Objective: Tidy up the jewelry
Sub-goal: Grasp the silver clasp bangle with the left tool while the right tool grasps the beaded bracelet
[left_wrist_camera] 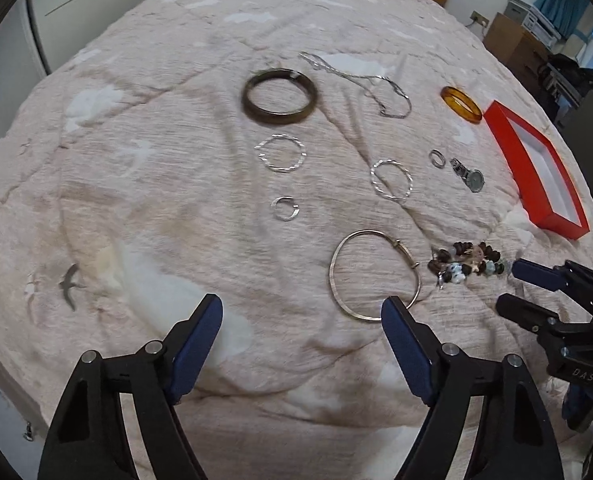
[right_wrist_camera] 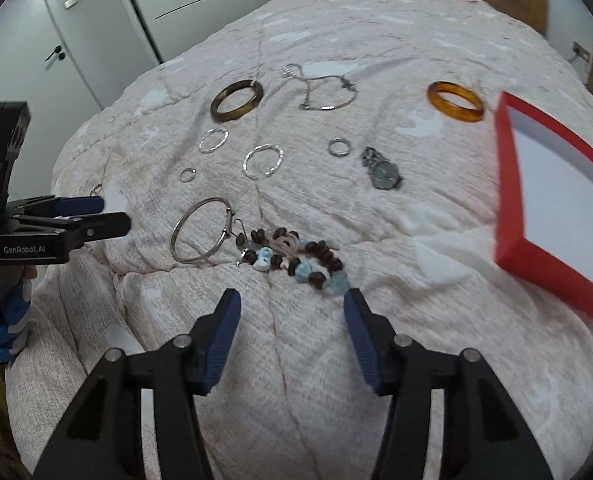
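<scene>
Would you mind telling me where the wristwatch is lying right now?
In the right wrist view, the wristwatch lies on the bedspread right of centre, between the small ring and the red box.

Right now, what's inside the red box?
The red box shows only a bare white floor, with no jewelry in it. Its far right end runs out of the right wrist view, so that part stays unseen.

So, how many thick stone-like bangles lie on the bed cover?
2. The dark brown bangle lies at the far left, beside the silver chain. The amber bangle lies at the far right, near the red box. None seems hidden.
</scene>
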The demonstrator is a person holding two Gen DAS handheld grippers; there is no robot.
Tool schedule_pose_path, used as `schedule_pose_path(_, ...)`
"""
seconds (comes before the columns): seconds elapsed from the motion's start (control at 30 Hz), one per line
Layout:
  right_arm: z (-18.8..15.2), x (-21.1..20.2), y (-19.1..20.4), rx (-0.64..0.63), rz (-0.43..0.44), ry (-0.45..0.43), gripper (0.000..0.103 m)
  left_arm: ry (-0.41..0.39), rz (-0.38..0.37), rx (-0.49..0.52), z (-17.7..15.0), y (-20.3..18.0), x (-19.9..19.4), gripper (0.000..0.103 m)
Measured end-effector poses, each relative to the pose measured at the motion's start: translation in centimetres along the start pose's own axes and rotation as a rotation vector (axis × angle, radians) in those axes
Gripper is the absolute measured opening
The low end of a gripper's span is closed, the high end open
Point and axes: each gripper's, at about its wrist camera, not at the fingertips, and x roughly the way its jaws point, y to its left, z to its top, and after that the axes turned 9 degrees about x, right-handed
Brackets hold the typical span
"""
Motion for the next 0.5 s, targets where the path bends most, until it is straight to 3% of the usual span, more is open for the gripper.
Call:
schedule_pose_path(0.2, 1.5, 2.0, -0.7, -0.048, -0.005, 0.031, 0.052, 0.075, -0.009, -0.024, 0.9, 0.0, 3.3, 0.061)
schedule_pose_path(0.5, 2.1, 4.6, -1.2, -0.061, 0.008, 0.082, 0.052, 0.132, -0.004, -0.002, 1.7, -0.6, 6.3, 0.061)
